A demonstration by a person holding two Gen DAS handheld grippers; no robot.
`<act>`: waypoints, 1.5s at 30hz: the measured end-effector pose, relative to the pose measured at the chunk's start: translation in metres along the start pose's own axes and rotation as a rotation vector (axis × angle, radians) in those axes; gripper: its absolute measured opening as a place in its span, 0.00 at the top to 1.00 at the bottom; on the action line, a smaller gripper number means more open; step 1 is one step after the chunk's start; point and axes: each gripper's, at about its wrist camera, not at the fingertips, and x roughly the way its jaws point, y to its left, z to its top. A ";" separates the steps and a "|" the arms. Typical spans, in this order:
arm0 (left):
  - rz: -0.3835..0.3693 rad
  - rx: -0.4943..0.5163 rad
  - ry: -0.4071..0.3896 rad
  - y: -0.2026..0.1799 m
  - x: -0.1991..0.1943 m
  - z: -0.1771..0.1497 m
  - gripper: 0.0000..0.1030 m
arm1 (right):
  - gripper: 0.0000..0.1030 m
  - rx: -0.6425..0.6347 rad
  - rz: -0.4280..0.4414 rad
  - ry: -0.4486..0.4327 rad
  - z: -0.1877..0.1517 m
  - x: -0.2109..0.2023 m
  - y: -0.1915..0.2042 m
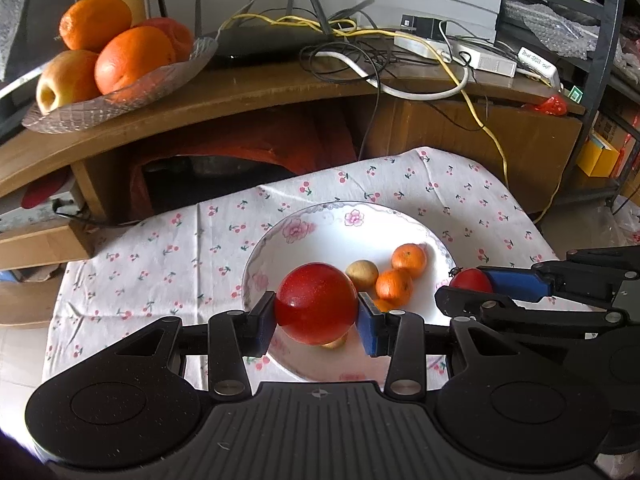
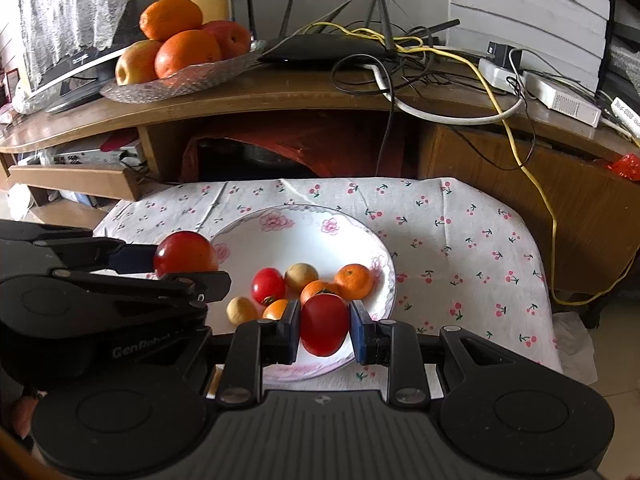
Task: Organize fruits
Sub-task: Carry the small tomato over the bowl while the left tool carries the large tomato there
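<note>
My left gripper (image 1: pixel 317 312) is shut on a large red fruit (image 1: pixel 316 303), held above the near left part of the white flowered plate (image 1: pixel 340 236). My right gripper (image 2: pixel 324 326) is shut on a smaller red tomato (image 2: pixel 323 324) over the plate's (image 2: pixel 280 240) near right side. On the plate lie small mandarins (image 2: pixel 354 275), two pale yellow fruits (image 2: pixel 301 276) and another red tomato (image 2: pixel 267 285). From the right wrist view, the left gripper (image 2: pixel 186 264) with its red fruit (image 2: pixel 185 254) hangs at the plate's left edge. The right gripper (image 1: pixel 472 284) shows at the left wrist view's right.
The plate sits on a cherry-print cloth (image 1: pixel 160 256). Behind stands a wooden desk (image 2: pixel 280 92) carrying a glass dish (image 1: pixel 120 100) of oranges and an apple, a black router (image 2: pixel 324 46), a power strip (image 2: pixel 540 88) and tangled cables, one yellow (image 2: pixel 532 176).
</note>
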 end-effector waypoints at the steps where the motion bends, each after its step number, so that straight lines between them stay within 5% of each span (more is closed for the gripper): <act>1: -0.001 -0.002 0.004 0.000 0.003 0.001 0.52 | 0.72 0.003 0.002 0.001 0.001 0.002 -0.001; 24: 0.030 -0.024 0.080 0.005 0.051 0.004 0.52 | 0.72 0.022 -0.004 0.052 0.003 0.052 -0.014; 45: 0.039 -0.057 0.076 0.009 0.055 0.006 0.45 | 0.71 0.070 -0.006 0.041 0.008 0.064 -0.022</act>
